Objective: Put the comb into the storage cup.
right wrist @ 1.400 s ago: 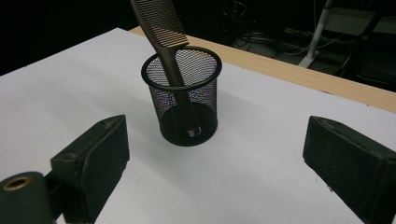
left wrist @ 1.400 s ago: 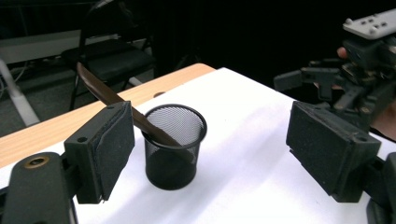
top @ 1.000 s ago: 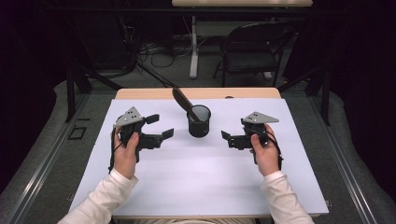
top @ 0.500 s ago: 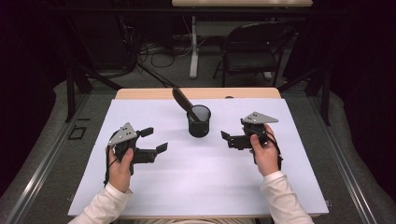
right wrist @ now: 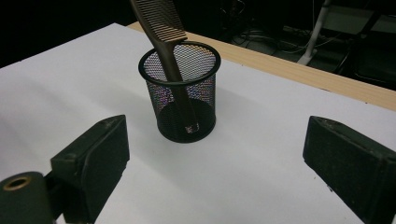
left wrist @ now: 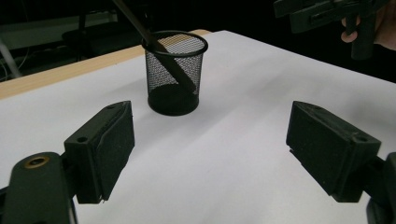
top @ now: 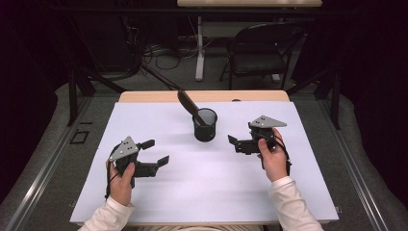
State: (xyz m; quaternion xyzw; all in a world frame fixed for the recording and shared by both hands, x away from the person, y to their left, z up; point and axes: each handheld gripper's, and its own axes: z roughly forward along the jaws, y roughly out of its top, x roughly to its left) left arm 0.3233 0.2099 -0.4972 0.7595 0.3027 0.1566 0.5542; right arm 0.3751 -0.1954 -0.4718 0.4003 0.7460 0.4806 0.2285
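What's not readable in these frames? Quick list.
- Comb: top cut off by the upper edge of the right gripper view; its teeth are too small to see in the high view.
- Cup: in the high view the mesh wall hides the comb's lower end and the cup floor.
- Left claw: its body is cut off by the bottom edge of the left gripper view.
- Chair: legs blend into the dark floor in the high view.
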